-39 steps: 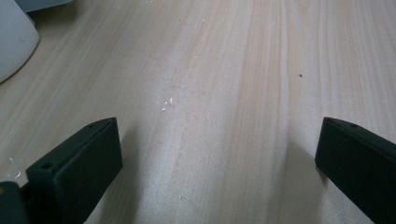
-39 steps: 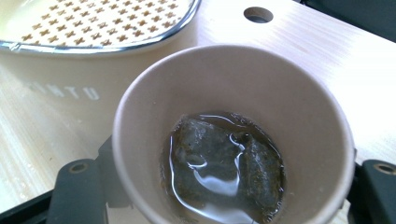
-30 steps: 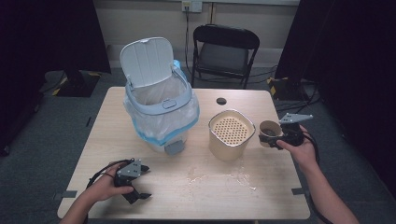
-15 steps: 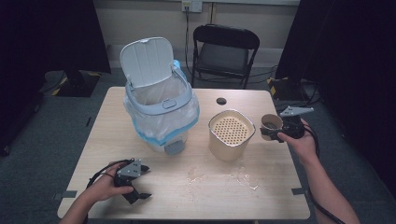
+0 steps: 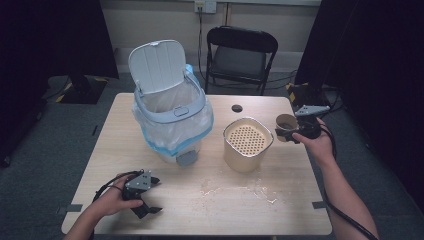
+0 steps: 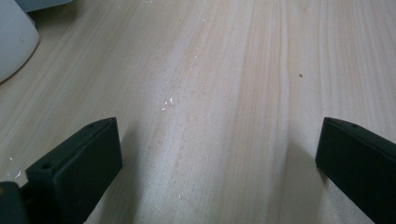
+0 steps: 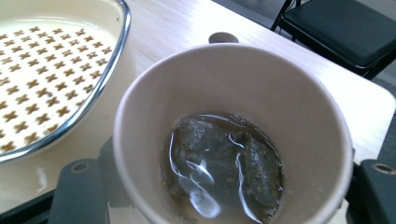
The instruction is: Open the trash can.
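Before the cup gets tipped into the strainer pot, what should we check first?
1. Cup held between the right gripper fingers: ok.
2. Cup upright, liquid and tea bag inside: ok.
3. Cup above the strainer pot: not ok, it is beside it.
4. Strainer holes free of scraps: ok.
5. Left gripper out of the way, open over the table: ok.
6. Bin lid up: ok.
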Demonstrator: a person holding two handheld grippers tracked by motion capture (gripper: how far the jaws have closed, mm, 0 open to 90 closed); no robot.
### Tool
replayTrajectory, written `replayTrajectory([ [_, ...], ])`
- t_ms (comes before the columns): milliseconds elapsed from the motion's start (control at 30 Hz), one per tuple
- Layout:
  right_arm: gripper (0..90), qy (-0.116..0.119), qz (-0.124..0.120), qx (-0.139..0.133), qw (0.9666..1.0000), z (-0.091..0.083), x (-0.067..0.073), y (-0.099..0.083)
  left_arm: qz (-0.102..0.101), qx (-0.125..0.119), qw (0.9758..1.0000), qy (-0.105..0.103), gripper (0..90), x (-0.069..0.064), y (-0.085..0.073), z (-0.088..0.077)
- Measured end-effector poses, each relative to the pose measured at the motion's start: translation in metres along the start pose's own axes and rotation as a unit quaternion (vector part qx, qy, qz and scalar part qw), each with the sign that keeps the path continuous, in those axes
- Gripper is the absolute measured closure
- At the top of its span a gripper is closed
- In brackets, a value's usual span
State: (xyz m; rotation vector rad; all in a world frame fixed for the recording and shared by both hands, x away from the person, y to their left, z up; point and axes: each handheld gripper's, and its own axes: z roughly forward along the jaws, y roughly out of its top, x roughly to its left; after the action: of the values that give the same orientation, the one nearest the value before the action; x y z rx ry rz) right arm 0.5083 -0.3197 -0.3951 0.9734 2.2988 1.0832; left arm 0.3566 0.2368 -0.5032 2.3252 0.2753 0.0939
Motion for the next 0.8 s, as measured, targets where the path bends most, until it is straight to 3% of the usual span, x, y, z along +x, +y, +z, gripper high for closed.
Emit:
replayTrajectory([
  [467, 27.7, -0.012, -0.045, -0.027, 0.9985, 0.008, -0.003, 0.022, 0.000, 0.000, 1.0000, 0.000, 0.0, 0.000, 0.000, 0.000],
  [800, 27.9, -0.028, -0.090, -0.060, 0.9938, 0.009, 0.001, 0.038, 0.000, 0.002, 1.0000, -0.001, 0.0, 0.000, 0.000, 0.000],
])
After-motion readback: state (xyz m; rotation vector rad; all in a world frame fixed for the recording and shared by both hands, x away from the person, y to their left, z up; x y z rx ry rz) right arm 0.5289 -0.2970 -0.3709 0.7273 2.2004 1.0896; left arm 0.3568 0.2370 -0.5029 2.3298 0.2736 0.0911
